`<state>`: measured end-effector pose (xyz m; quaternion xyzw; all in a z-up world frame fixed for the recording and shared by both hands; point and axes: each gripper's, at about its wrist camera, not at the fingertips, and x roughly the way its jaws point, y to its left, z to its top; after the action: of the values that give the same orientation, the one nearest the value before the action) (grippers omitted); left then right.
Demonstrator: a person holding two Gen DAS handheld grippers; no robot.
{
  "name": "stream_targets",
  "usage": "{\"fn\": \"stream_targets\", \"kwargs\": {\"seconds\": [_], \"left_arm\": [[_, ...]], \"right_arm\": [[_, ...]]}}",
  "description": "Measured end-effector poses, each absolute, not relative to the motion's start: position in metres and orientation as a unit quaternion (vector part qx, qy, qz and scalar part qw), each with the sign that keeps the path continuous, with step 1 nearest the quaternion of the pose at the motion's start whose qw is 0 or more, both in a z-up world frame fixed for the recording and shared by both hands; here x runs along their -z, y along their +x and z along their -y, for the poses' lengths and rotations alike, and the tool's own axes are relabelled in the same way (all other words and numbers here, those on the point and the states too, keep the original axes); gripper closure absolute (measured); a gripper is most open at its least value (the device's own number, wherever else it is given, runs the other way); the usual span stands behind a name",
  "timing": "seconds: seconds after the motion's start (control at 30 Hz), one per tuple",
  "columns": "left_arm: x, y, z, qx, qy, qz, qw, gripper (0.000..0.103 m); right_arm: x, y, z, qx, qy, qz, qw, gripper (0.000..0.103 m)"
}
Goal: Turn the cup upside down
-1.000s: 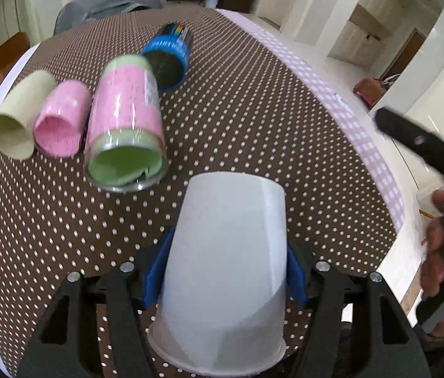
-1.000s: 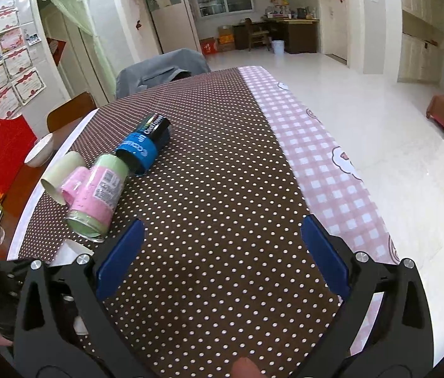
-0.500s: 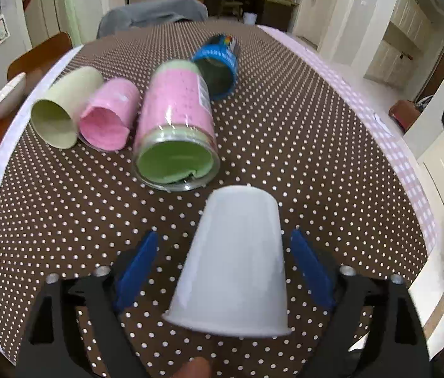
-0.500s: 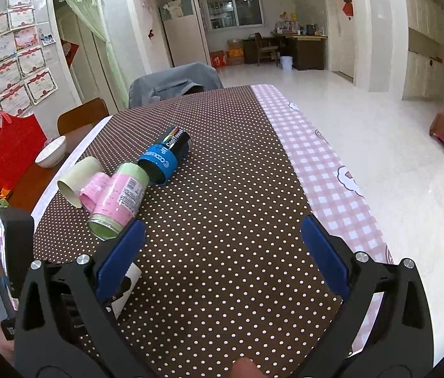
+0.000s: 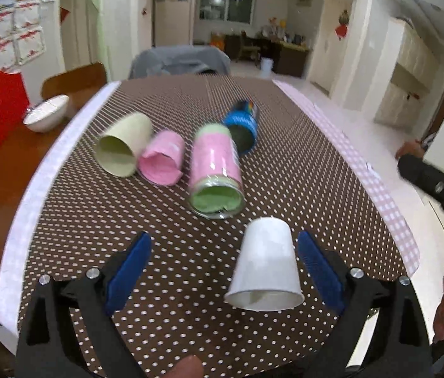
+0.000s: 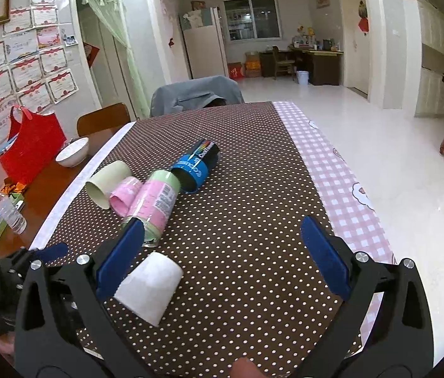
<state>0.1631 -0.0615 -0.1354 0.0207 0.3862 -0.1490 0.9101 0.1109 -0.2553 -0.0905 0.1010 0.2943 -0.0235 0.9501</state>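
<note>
A white paper cup (image 5: 266, 264) stands upside down, mouth on the brown dotted tablecloth (image 5: 285, 163). It also shows in the right wrist view (image 6: 149, 286). My left gripper (image 5: 222, 267) is open, its blue pads apart on either side of the cup, with the cup nearer the right pad and not gripped. My right gripper (image 6: 219, 255) is open and empty, held above the near table edge to the right of the cup.
Lying on their sides beyond the cup are a cream cup (image 5: 121, 148), a pink cup (image 5: 162, 160), a pink-and-green can (image 5: 215, 173) and a blue-and-black can (image 5: 242, 126). A white bowl (image 5: 45, 115) and red bag (image 6: 30, 145) sit at left.
The left gripper has opened, let go of the white cup and pulled back and up. The cup now stands alone, upside down. The right gripper has risen a little.
</note>
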Motion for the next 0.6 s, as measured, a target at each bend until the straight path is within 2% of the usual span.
{"fn": "stream_targets", "kwargs": {"seconds": [0.6], "left_arm": [[0.096, 0.115, 0.014, 0.07, 0.0, -0.301, 0.951, 0.011]], "right_arm": [[0.082, 0.101, 0.231, -0.001, 0.088, -0.29, 0.953, 0.006]]}}
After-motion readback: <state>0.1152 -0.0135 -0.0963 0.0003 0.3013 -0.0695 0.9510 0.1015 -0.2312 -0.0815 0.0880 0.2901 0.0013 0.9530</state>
